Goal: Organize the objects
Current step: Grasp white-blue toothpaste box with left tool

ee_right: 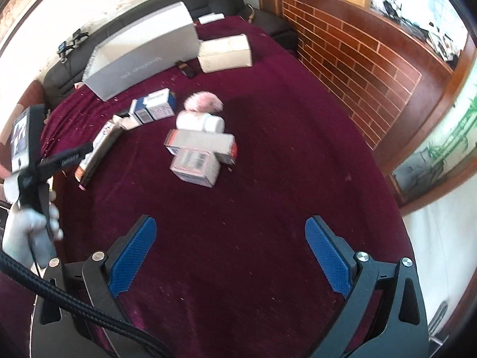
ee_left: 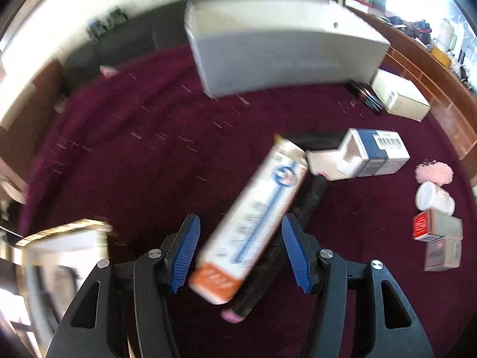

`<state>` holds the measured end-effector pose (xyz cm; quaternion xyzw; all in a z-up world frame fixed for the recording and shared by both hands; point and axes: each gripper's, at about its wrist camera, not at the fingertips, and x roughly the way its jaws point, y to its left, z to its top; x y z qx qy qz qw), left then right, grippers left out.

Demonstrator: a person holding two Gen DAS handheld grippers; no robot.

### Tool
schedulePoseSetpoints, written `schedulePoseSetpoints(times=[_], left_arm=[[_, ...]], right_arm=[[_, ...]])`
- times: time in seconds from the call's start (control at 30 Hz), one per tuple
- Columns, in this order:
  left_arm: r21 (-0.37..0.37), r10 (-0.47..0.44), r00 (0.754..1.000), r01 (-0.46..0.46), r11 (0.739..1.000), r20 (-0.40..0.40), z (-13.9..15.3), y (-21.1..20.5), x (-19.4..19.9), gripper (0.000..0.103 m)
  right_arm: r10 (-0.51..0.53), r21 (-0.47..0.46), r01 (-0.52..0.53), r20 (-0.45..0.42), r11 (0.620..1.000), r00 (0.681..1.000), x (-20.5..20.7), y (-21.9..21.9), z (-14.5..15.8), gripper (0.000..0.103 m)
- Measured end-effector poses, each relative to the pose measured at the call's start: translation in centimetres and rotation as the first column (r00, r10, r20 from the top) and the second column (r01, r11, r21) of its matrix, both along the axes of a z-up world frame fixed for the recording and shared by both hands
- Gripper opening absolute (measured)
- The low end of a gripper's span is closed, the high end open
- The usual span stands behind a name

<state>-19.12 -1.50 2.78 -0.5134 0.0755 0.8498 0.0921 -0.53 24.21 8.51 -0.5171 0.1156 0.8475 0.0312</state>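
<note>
A long white box with an orange end (ee_left: 253,217) lies slanted on the maroon cloth, resting on a dark stick-like object with a pink tip (ee_left: 262,280). My left gripper (ee_left: 241,220) hovers over it, jaws open on either side, and the blue pads do not touch the box. The view is motion-blurred. In the right wrist view the same long box (ee_right: 98,146) lies at the left of the table. My right gripper (ee_right: 231,222) is open over bare cloth with nothing between its fingers.
A large grey-white box (ee_right: 143,50) and a cardboard box (ee_right: 225,53) stand at the back. A blue-and-white carton (ee_right: 155,107), pink puff (ee_right: 202,103), white jar (ee_right: 198,122) and two stacked small boxes (ee_right: 196,155) sit mid-table. A gloved hand (ee_right: 29,232) is at left.
</note>
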Motion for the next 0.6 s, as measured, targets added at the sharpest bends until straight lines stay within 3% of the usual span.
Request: schedulePoseSetpoints(times=[0.1, 0.13, 0.2, 0.27, 0.3, 0.43, 0.5, 0.6], left_arm=[[0.072, -0.027, 0.993, 0.019, 0.997, 0.113, -1.7, 0.8, 0.7, 0.052], [0.071, -0.049, 0.996, 0.044, 0.997, 0.078, -1.4, 1.3, 1.7, 0.052], [0.118, -0.097, 0.989, 0.083, 0.989, 0.114, -1.4, 1.9, 3.1, 0.052], [0.247, -0.17, 0.968, 0.121, 0.961, 0.185, -1.2, 2.5, 5.0, 0.029], [0.265, -0.182, 0.963, 0.126, 0.956, 0.199, -1.1, 2.6, 6.0, 0.029], [0.317, -0.116, 0.981, 0.062, 0.946, 0.157, 0.4, 1.3, 7.4, 0.029], [0.334, -0.052, 0.993, 0.014, 0.942, 0.105, 1.3, 0.3, 6.7, 0.03], [0.329, -0.011, 0.994, -0.026, 0.944, 0.109, 0.8, 0.2, 4.6, 0.033]], right_arm=[[-0.007, 0.004, 0.007, 0.012, 1.0, 1.0, 0.3, 0.4, -0.3, 0.101], [-0.008, 0.007, 0.008, 0.011, 1.0, 1.0, 0.3, 0.5, -0.3, 0.101], [-0.012, 0.009, 0.012, 0.006, 1.0, 1.0, 0.3, 0.6, -0.3, 0.101], [-0.009, 0.006, 0.009, 0.006, 1.0, 1.0, 0.0, 0.6, -0.4, 0.101], [-0.005, 0.003, 0.005, 0.009, 1.0, 1.0, -0.2, 0.5, -0.5, 0.101], [0.002, -0.01, -0.002, 0.015, 1.0, 1.0, -0.5, 0.2, -0.8, 0.101], [0.005, -0.015, -0.005, 0.019, 1.0, 1.0, -0.6, 0.1, -0.9, 0.101], [0.003, -0.018, -0.002, 0.03, 1.0, 1.0, -0.5, 0.1, -1.2, 0.101]])
